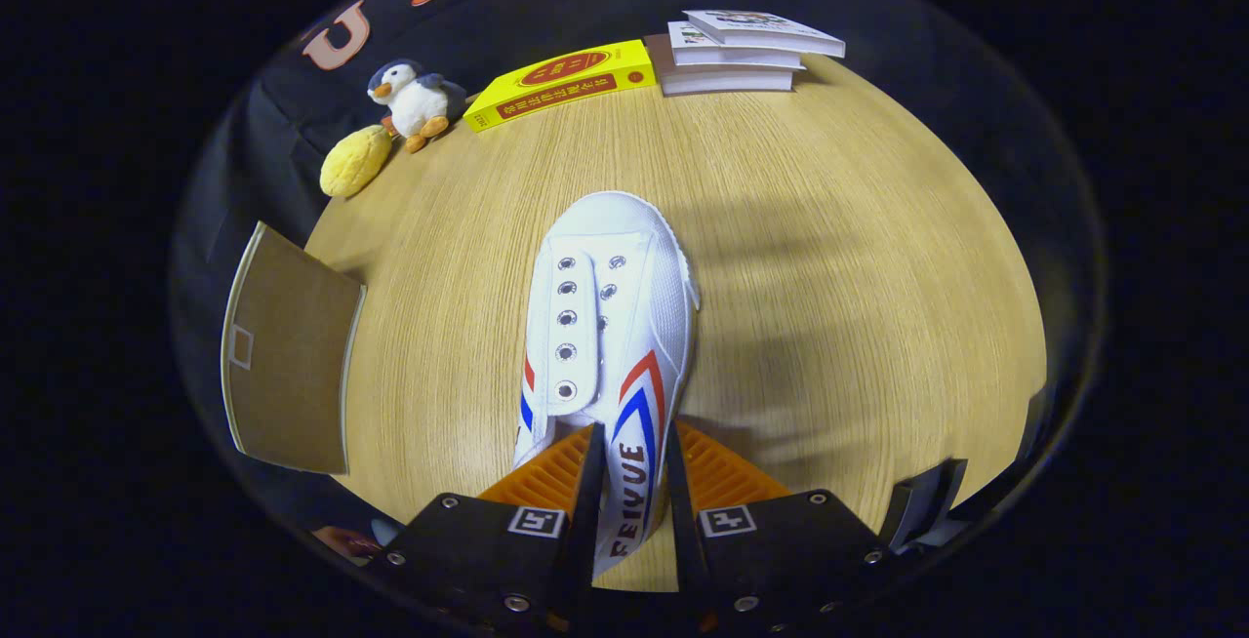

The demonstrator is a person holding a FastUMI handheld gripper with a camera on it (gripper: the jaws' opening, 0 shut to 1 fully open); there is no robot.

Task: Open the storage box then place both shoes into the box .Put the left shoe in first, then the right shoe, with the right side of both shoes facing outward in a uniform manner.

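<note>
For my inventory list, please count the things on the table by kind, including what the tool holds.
White shoe, gripped at its side wall by the tool: 1
Books: 4, one yellow book and a stack of three
Penguin plush: 1
Yellow plush: 1
Cardboard lid: 1
Total: 8

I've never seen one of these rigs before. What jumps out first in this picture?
The white sneaker with red and blue stripes stands out, its heel side pinched between the gripper fingers, toe pointing away over the wooden table. Beyond it, by the far edge, sit a toy penguin, a yellow book and a stack of books. A brown box flap stands off to the left.
</note>
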